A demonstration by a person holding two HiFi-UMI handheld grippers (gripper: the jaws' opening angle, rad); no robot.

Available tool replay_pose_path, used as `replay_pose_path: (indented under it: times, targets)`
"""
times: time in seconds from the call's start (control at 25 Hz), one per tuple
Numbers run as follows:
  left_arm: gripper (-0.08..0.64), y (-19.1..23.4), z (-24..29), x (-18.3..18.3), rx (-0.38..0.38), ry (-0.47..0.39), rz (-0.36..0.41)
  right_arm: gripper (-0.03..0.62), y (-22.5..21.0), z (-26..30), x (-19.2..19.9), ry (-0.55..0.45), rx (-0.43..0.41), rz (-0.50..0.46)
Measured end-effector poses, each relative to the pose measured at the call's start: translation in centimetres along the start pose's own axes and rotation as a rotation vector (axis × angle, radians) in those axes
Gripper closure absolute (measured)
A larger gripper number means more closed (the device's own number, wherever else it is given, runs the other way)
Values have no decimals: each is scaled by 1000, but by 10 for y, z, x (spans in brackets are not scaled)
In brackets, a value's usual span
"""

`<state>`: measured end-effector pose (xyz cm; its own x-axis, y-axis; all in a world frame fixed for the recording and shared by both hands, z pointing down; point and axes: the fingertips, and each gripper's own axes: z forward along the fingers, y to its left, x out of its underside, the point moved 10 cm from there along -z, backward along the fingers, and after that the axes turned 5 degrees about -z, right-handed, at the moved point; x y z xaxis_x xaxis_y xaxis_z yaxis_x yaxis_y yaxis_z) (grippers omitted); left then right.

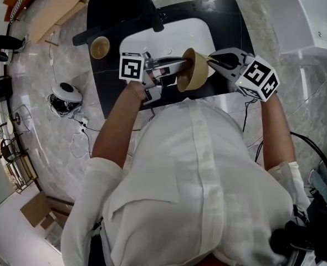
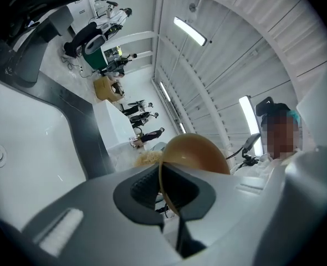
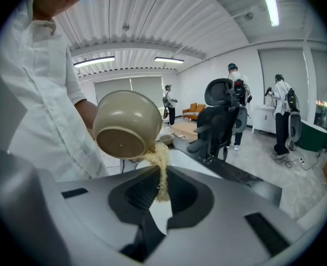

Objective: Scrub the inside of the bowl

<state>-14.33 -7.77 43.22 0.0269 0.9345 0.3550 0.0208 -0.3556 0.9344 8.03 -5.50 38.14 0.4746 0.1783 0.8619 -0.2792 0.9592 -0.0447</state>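
**Holding a tan bowl on its side above the sink**

Gripped in the air over the near edge of the white sink basin (image 1: pixel 199 29), which is set in the black desk (image 1: pixel 230 15), is a round, glossy tan bowl (image 1: pixel 192 70) with a thin rim and a low ring foot. The left gripper (image 1: pixel 181 65) has its jaws shut tight on that rim, which runs as a narrow edge between the dark pads in the left gripper view. The right gripper (image 1: pixel 213 57) has its jaws closed on a strip of pale yellow, fibrous scrubber (image 3: pixel 162 165), which rises from the pads to the rim of the bowl.

The bowl lies tipped on its side. Its mouth faces the left gripper and its foot faces the right one, so its axis runs roughly level from one gripper to the other.

The right gripper view shows only the foot and outer wall, not the inside. The rim hides the far end of the scrubber, so I cannot tell whether it touches the inner wall. In the left gripper view, the gripper's own grey body cuts off the bowl's lower half.

A second small tan bowl (image 1: pixel 100 47) stands upright on the desk, well to the left of the sink.
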Motion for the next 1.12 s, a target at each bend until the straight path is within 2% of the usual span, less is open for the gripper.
replay_pose_path:
  times: [0.12,0.28,0.48,0.68,1.12]
  targets:
    - [549,3,0,1,4,9,-9,561,-3,-3,-2,-14,25,5]
    - [548,11,2,6,-14,52,-21,561,-8,-11,-5,-87,30,44]
    - [548,19,0,9,4,-9,-102,561,-4,-18,-15,-139,9,28]
    - [548,23,-3,6,-15,-22,-107,561,0,-25,-23,-185,-4,28]
    - [548,33,-15,0,-65,-92,-136,561,19,-31,-35,-255,-122,-4]
